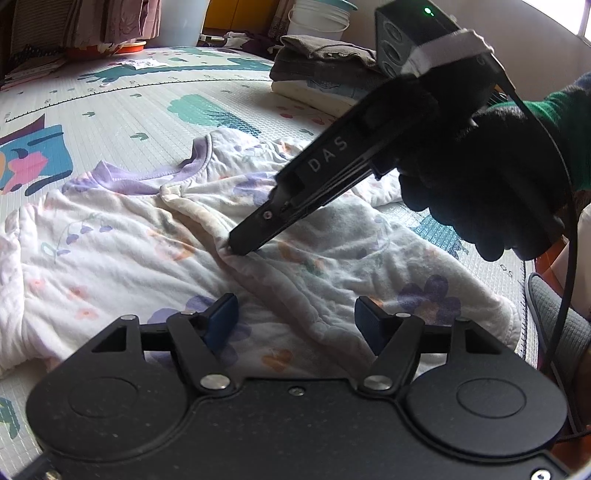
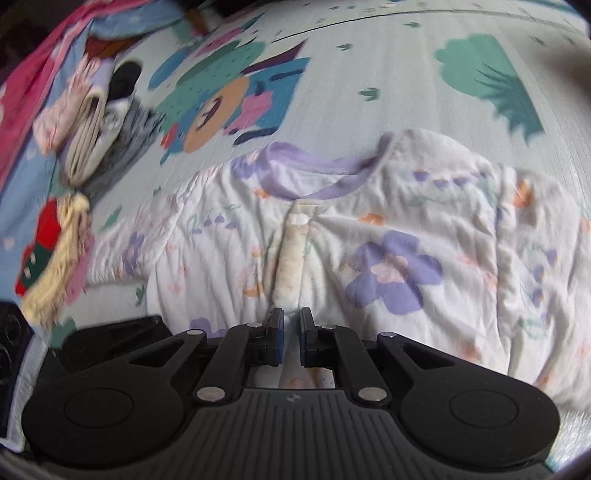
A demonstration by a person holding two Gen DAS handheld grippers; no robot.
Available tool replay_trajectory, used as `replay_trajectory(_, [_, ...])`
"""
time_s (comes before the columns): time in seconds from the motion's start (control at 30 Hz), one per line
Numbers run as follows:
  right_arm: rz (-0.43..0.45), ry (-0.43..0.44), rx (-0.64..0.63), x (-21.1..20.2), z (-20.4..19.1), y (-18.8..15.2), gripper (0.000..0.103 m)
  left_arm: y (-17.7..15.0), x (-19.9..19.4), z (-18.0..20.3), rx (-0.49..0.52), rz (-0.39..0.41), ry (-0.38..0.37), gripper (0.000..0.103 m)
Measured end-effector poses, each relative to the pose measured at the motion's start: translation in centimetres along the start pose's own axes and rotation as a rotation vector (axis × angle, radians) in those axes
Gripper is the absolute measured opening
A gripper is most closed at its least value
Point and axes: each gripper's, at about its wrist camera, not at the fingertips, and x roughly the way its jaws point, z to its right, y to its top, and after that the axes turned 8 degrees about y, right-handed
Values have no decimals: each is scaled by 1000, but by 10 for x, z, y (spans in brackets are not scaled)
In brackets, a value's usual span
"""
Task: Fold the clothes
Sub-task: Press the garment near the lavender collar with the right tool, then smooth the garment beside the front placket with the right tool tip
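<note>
We see a white top (image 1: 122, 254) with purple and orange flowers and a lilac neckline lying rumpled on a patterned mat (image 1: 129, 107). Its front placket runs down the middle of the chest.

From the left wrist camera, the left gripper (image 1: 295, 319) hovers just over the near part of the top, its blue-padded fingers (image 1: 223, 321) wide apart with nothing between them. This view alone shows the right gripper (image 1: 240, 248) from outside: a black tool marked "DAS", held in a black-gloved hand (image 1: 480, 184), its tip pressed into a raised ridge of cloth along the placket. Only here do we see a stack of folded clothes (image 1: 321, 70) at the far edge of the mat, with a white bucket (image 1: 319, 18) behind it.

The right wrist camera gives the close look at that grip. The right gripper (image 2: 291, 332) has its fingers (image 2: 276, 338) drawn nearly together, pinching a narrow fold of the top (image 2: 388, 229) at the lower end of the placket; white cloth fills the slim gap between the pads. This view, somewhat blurred, shows the whole neckline and a button at the top of the placket, and to the left a heap of unfolded garments (image 2: 81, 147) lying on the mat (image 2: 369, 74), which the left camera does not catch. The left gripper does not show here.
</note>
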Motion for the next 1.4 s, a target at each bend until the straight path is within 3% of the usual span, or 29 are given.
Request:
replay_trajectory(0.47, [0,2,-26,7,-5,-3,7,0,1,0,-1,-3,-5,72])
replay_trajectory(0.8, [-124,-75,-36,19,-15,16,2,1,3,3,10,-10,-5,77])
replay_trajectory(1.1, [-208,-95,69,28,-8,32,0,0,3,2,-3,-10,-8,77])
replay_trajectory(1.3, [-288,-174,14,41,-16,41,0,-1,1,4,-8,-12,-11,77])
replay_trajectory(1.4, [-289,-207,-14,42,-24,38,0,0,2,3,-19,-13,-14,77])
